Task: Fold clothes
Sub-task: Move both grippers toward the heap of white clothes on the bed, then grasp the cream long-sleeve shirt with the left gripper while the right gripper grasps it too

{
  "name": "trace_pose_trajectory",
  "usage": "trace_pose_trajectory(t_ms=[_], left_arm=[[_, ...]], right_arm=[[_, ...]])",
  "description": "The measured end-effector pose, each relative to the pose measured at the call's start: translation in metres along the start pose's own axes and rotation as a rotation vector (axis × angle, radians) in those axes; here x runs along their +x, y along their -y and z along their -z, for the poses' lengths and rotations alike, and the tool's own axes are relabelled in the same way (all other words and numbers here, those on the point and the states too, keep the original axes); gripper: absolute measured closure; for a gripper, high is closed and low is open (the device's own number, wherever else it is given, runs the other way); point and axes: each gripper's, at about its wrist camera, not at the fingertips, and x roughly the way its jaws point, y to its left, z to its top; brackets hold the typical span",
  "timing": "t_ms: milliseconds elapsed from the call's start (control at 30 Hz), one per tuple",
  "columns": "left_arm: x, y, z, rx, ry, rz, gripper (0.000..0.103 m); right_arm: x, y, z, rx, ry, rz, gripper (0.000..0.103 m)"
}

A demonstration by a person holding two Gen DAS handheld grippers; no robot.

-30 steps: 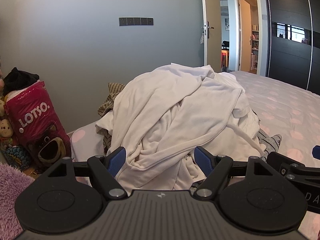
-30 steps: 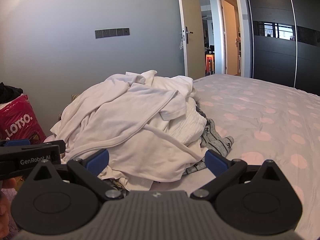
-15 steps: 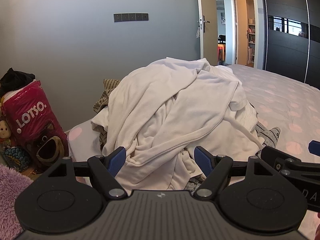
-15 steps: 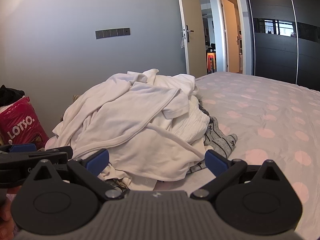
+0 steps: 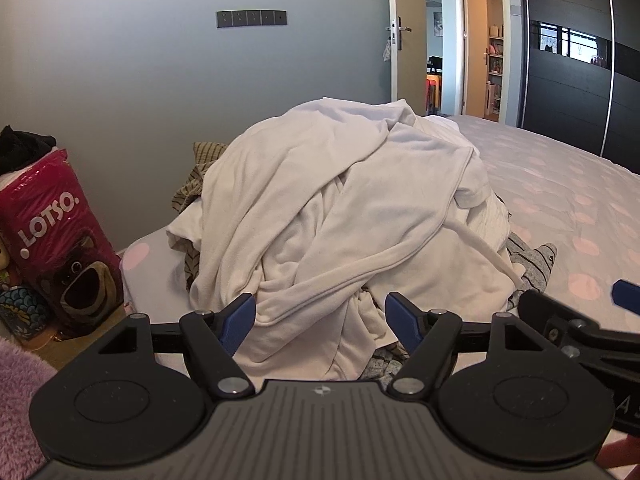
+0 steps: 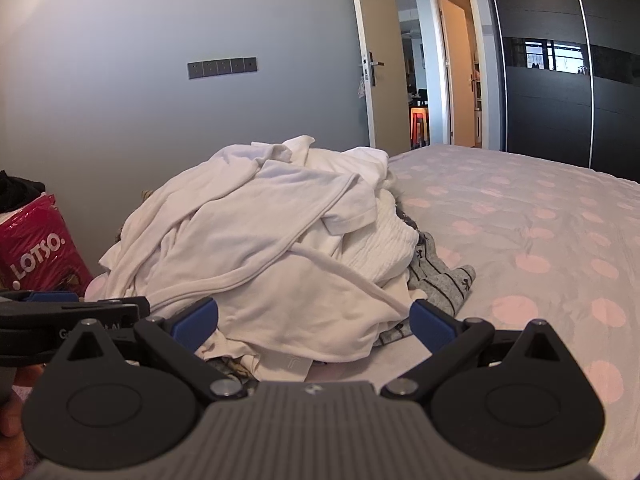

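Note:
A heap of white garments (image 5: 352,216) (image 6: 272,240) lies on the pink-dotted bed sheet (image 5: 560,184) (image 6: 520,220). A grey patterned piece (image 6: 444,280) (image 5: 536,260) pokes out at its right foot. A striped olive piece (image 5: 200,168) shows behind on the left. My left gripper (image 5: 320,316) hovers at the heap's near edge. Its jaws are closing with a low white fold between them, and the pads do not press on it. My right gripper (image 6: 314,324) stands open in front of the heap's right side and holds nothing. Each gripper shows beside the other: the left gripper (image 6: 72,312), the right gripper (image 5: 580,320).
A red LOTSO bag (image 5: 56,240) (image 6: 32,248) and soft toys stand on the floor to the left, beside a purple fluffy rug (image 5: 16,392). A grey wall rises behind the bed. An open door (image 6: 376,60) and a dark wardrobe (image 6: 560,60) are at the back right.
The left gripper has tipped down a little, so the heap sits higher and larger in its view, and its jaws have narrowed slightly. The right gripper has stayed put.

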Motion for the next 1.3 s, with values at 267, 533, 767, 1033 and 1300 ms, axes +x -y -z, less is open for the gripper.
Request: trace_pose_trajectory(t_ms=[267, 533, 767, 1033, 1300], left_arm=[[0.023, -0.007, -0.012, 0.019, -0.047, 0.052, 0.051], [0.061, -0.032, -0.048, 0.079, -0.088, 0.084, 0.07], [0.102, -0.054, -0.061, 0.104, -0.113, 0.102, 0.07], [0.116, -0.067, -0.063, 0.023, -0.094, 0.177, 0.092], [0.087, -0.073, -0.076, -0.008, 0.008, 0.219, 0.099]], right_arm=[[0.025, -0.005, -0.01, 0.017, -0.055, -0.069, 0.01], [0.069, -0.028, -0.036, 0.011, -0.102, -0.136, 0.027], [0.115, -0.054, -0.046, 0.031, -0.144, -0.18, 0.027], [0.16, -0.068, -0.05, 0.058, -0.199, -0.169, 0.053], [0.13, -0.06, -0.056, 0.006, -0.127, -0.141, 0.098]])
